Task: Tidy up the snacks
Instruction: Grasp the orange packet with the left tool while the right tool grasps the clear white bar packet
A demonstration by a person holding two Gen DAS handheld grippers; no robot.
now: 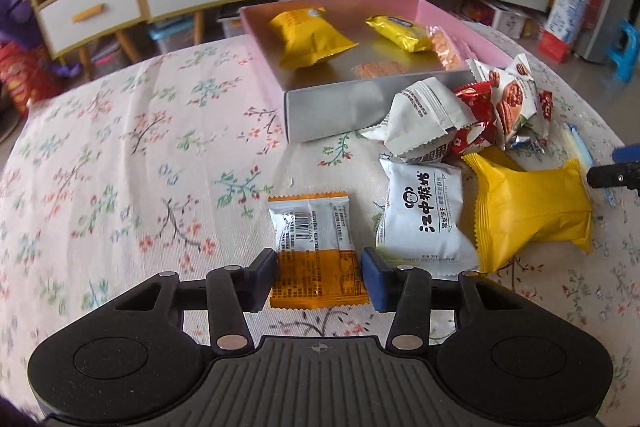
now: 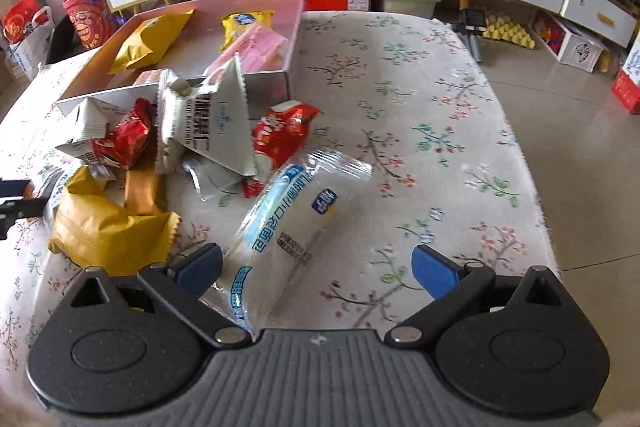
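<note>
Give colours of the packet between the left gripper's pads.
Orange packet with a silver-white printed panel and barcode; clearest in the left wrist view.

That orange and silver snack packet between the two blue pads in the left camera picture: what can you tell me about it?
The orange and silver packet is a small flat foil sachet with crimped ends, silver in its far half with a barcode and fine print, orange nearer the camera. It lies printed side up on the flowered tablecloth, apart from the snack pile to its right. The left gripper has its blue pads pressed against the two side edges of the orange half.
</note>
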